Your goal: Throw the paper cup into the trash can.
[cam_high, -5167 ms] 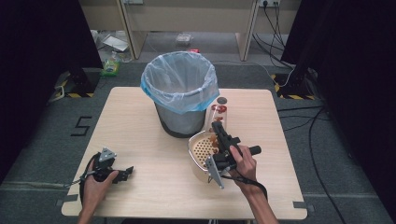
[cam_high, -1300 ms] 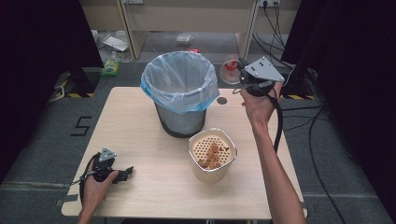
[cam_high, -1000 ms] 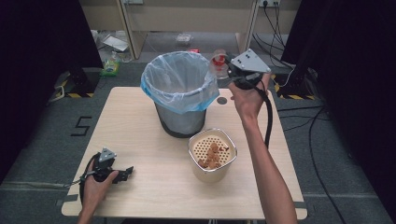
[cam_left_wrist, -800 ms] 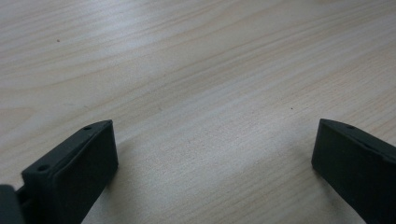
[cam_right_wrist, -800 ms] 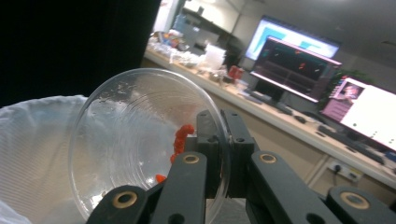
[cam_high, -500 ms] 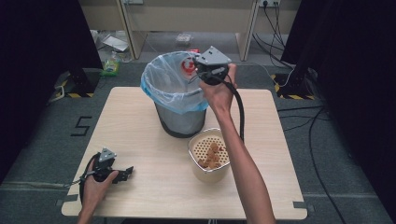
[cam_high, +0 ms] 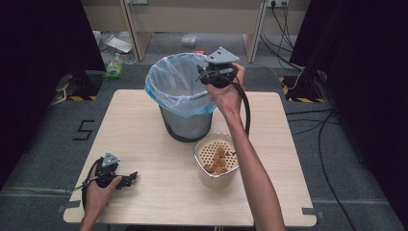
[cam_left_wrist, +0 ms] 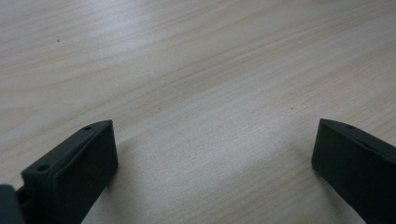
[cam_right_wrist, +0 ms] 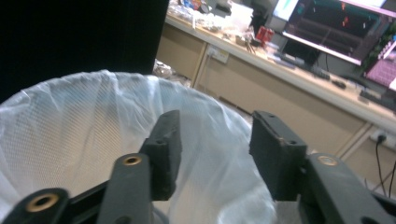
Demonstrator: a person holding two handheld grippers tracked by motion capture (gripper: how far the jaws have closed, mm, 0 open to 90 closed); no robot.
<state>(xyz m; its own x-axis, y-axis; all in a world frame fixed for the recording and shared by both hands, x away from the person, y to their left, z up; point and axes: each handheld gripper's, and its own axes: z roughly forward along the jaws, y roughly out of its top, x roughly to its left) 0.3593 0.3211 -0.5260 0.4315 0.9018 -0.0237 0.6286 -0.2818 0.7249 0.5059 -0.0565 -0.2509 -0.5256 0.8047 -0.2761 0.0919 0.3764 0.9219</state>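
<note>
Two tools are in use; the right tool (cam_high: 204,77) is held over the rim of the lined waste bin (cam_high: 180,98), its jaws released and empty, placed so that anything let go falls inside; the left tool (cam_high: 126,178) is rested released on the worktop (cam_high: 144,139), kept clear; the perforated container (cam_high: 216,161) of brown pieces stands just before the bin.

The right gripper (cam_high: 204,77), jaws now empty, reached the bin (cam_high: 180,98).
</note>
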